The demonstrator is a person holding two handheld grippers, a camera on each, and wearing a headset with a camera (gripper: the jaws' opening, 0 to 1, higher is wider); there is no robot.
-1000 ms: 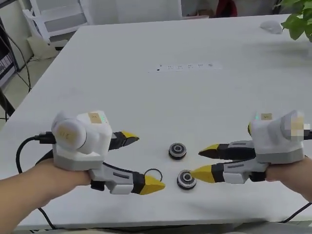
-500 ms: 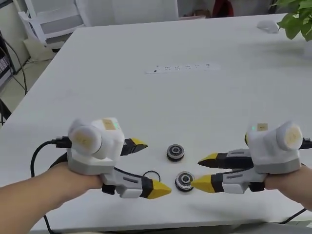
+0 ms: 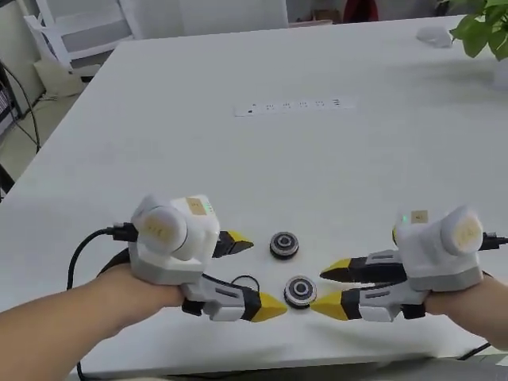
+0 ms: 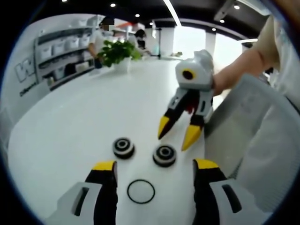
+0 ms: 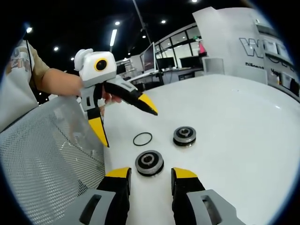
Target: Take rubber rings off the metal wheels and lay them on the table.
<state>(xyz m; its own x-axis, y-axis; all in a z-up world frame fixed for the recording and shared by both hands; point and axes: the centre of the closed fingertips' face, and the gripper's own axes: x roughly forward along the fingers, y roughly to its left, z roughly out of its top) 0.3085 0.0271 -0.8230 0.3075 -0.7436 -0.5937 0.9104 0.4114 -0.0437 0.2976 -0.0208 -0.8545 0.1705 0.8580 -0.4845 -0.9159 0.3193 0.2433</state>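
**Q:** Where does the removed rubber ring lie?
**A:** A thin black rubber ring [image 4: 128, 191] rests flat on the white worktop [image 3: 238, 159]. It sits between the jaws of the left tongs [image 3: 258, 272] and touches neither jaw.

**Q:** And the metal wheels?
**A:** Two dark-rimmed wheels lie flat near the ring. The near wheel [image 3: 300, 291] sits between the yellow tips of the two tongs. The far wheel [image 3: 284, 244] lies just beyond it, apart.

**Q:** How do the tongs stand?
**A:** The left tongs are spread wide and hold nothing. The right tongs [image 3: 327, 286] are parted more narrowly, also empty. Their tips point at the near wheel, close to it but not gripping it.

**Q:** Anything further off?
**A:** A white power strip [image 3: 287, 105] lies at mid-worktop.
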